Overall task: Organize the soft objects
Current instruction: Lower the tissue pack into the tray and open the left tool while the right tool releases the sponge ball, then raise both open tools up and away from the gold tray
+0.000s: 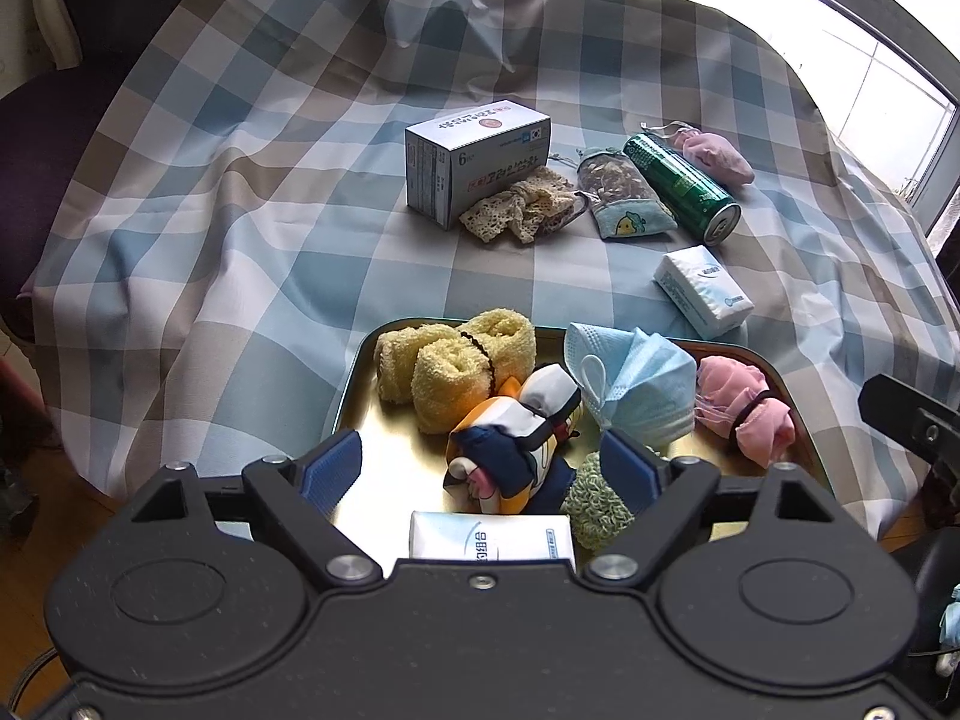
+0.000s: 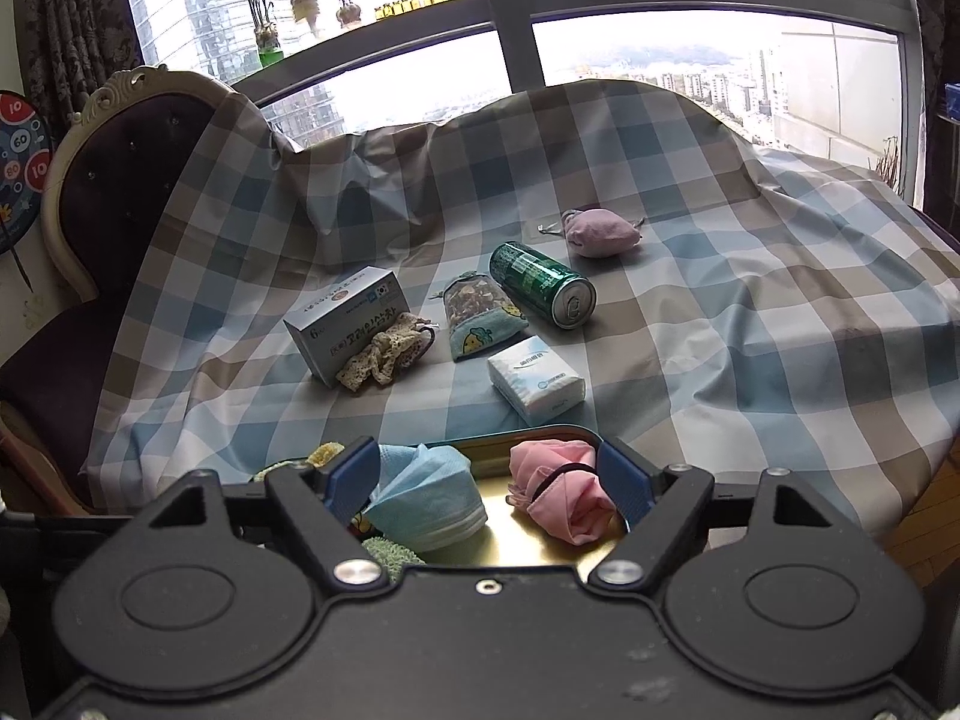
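Note:
A gold metal tray (image 1: 384, 450) holds rolled yellow towels (image 1: 456, 366), a printed cloth (image 1: 516, 438), a blue face mask (image 1: 642, 384), a pink tied cloth (image 1: 750, 408), a green knit piece (image 1: 594, 498) and a tissue pack (image 1: 492, 537). My left gripper (image 1: 480, 462) hangs open over the printed cloth without touching it. In the right wrist view my right gripper (image 2: 487, 471) stands open over the tray (image 2: 522, 534). The blue mask (image 2: 426, 498) and the pink cloth (image 2: 558, 492) lie loose between its fingers. Out on the cloth lie a lace piece (image 1: 522, 210), a sachet pouch (image 1: 618, 192), a pink pouch (image 2: 600, 232) and a second tissue pack (image 2: 536, 387).
A white carton (image 1: 474, 156) and a green can (image 1: 684, 186) lie among the soft things on the checked cloth (image 1: 270, 192). A dark upholstered chair (image 2: 120, 180) stands at the left, and a window (image 2: 690, 48) is behind. The cloth drops off at the right edge.

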A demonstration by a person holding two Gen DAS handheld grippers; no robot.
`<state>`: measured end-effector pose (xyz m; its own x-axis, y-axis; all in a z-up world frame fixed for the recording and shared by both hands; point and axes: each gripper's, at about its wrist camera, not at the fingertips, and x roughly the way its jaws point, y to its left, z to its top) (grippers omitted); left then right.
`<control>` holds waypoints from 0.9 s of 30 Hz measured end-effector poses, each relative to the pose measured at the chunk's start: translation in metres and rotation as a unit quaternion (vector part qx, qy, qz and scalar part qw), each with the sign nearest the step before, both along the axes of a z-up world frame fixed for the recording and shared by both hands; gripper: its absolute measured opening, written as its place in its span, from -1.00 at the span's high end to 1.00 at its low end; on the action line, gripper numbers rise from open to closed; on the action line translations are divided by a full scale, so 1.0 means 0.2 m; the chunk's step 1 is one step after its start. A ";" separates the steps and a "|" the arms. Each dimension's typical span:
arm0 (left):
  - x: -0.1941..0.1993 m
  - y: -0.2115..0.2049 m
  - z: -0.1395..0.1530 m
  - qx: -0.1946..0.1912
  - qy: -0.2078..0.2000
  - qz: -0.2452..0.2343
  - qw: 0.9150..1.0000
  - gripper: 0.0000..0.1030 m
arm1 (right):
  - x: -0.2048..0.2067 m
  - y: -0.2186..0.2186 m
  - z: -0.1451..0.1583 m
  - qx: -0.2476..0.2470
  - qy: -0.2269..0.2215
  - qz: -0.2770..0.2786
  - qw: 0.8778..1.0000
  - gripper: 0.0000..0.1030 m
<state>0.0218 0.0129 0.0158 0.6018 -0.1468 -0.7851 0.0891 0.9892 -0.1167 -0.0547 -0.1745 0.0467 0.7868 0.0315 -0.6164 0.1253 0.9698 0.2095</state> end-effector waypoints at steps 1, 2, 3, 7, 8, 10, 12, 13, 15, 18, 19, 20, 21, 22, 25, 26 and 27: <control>0.00 0.00 0.00 0.001 0.000 0.001 1.000 -0.60 | 0.00 0.00 0.00 0.000 0.001 0.000 1.000 -0.54; 0.00 0.00 0.00 0.001 -0.001 0.002 1.000 -0.60 | 0.00 0.00 -0.01 0.000 0.002 0.000 1.000 -0.54; 0.00 0.00 0.00 0.003 -0.001 0.002 1.000 -0.60 | 0.00 0.00 -0.01 0.000 0.003 0.000 1.000 -0.54; 0.00 0.00 0.00 0.012 -0.005 0.005 1.000 -0.61 | 0.01 0.00 -0.02 -0.001 0.007 -0.001 1.000 -0.55; -0.01 0.00 0.00 0.014 -0.006 0.006 1.000 -0.61 | 0.01 0.00 -0.02 -0.002 0.008 -0.001 1.000 -0.55; -0.01 0.00 0.00 0.015 -0.007 0.006 1.000 -0.61 | 0.01 0.01 -0.03 -0.003 0.010 -0.002 1.000 -0.55; 0.00 0.00 0.00 0.016 -0.007 0.008 1.000 -0.61 | 0.01 0.01 -0.03 -0.003 0.012 -0.003 1.000 -0.55; 0.00 0.00 0.00 0.017 -0.008 0.008 1.000 -0.61 | 0.01 0.01 -0.04 -0.003 0.014 -0.003 1.000 -0.55; 0.00 0.01 0.00 0.018 -0.008 0.009 1.000 -0.61 | 0.02 0.01 -0.04 -0.004 0.015 -0.003 1.000 -0.55; 0.00 0.01 0.00 0.019 -0.009 0.011 1.000 -0.61 | 0.02 0.01 -0.04 -0.005 0.017 -0.004 1.000 -0.55; -0.01 0.01 0.00 0.020 -0.009 0.011 1.000 -0.61 | 0.02 0.01 -0.05 -0.005 0.018 -0.004 1.000 -0.55; -0.01 0.01 0.00 0.019 -0.009 0.011 1.000 -0.61 | 0.02 0.01 -0.05 -0.005 0.018 -0.004 1.000 -0.55; -0.01 0.01 0.00 0.020 -0.009 0.011 1.000 -0.61 | 0.02 0.01 -0.05 -0.005 0.019 -0.004 1.000 -0.55; 0.00 0.01 0.00 0.020 -0.009 0.011 1.000 -0.61 | 0.03 0.01 -0.05 -0.006 0.020 -0.004 1.000 -0.55; -0.01 0.01 0.00 0.023 -0.010 0.012 1.000 -0.61 | 0.03 0.01 -0.05 -0.007 0.022 -0.005 1.000 -0.55; 0.00 0.01 0.00 0.025 -0.011 0.013 1.000 -0.61 | 0.03 0.01 -0.06 -0.007 0.024 -0.005 1.000 -0.55; 0.00 0.01 0.00 0.027 -0.012 0.013 0.999 -0.61 | 0.04 0.01 -0.06 -0.007 0.025 -0.005 1.000 -0.55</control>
<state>0.0209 0.0150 0.0161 0.6238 -0.0889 -0.7765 0.0658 0.9960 -0.0611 -0.0476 -0.1724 0.0343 0.7547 0.0151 -0.6559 0.1447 0.9713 0.1888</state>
